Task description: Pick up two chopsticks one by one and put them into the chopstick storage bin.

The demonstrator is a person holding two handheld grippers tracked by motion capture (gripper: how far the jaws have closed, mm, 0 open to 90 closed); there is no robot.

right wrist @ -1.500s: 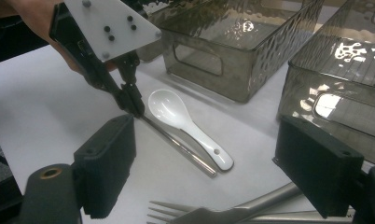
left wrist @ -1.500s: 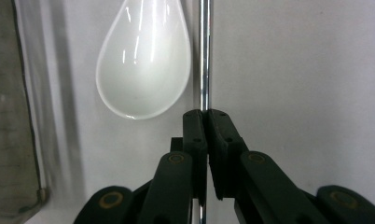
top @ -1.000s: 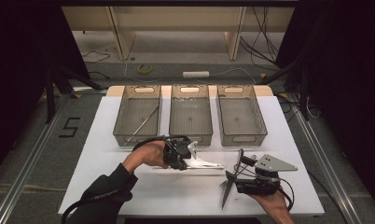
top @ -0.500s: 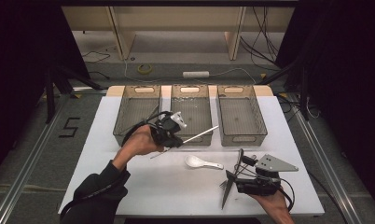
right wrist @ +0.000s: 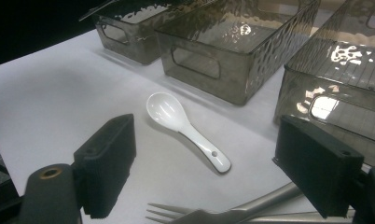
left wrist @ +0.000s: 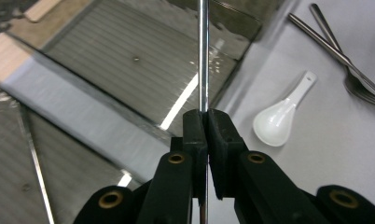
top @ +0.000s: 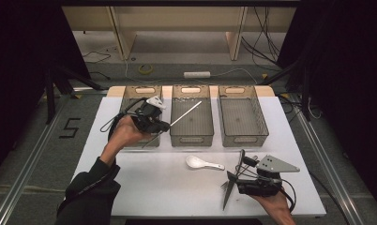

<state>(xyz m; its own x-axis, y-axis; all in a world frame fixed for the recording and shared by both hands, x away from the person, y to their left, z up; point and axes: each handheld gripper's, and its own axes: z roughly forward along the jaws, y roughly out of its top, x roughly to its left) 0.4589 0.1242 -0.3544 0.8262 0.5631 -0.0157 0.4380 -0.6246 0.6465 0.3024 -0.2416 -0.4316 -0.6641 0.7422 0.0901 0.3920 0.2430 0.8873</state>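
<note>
Left gripper (top: 164, 126) jaws clamped on a thin metal rod (top: 184, 113) held above the left bin (top: 130, 101) and middle bin (top: 192, 136), right gripper (right wrist: 204, 172) jaws apart near right, over a fork (right wrist: 195, 215), white spoon (top: 201, 163) between.

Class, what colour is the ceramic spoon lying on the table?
White; the spoon shows best in the right gripper view.

**Open bench at left and front; bins wall the 12 o'clock edge**

Three bins (top: 192, 123) stand in a row at 12 o'clock, narrow gaps between them. Left gripper (top: 151, 119) hangs over left bin's (top: 129, 101) 3 o'clock rim, its metal rod (top: 185, 114) slanting across middle bin's mouth. Right bin (top: 243, 123) mouth unobstructed. White spoon (top: 203, 163) sits mid-bench. Fork (top: 226, 183) and utensils lie at 5 o'clock by right gripper (top: 252, 180). Bench (top: 144, 187) bare from 6 to 9 o'clock.
</note>
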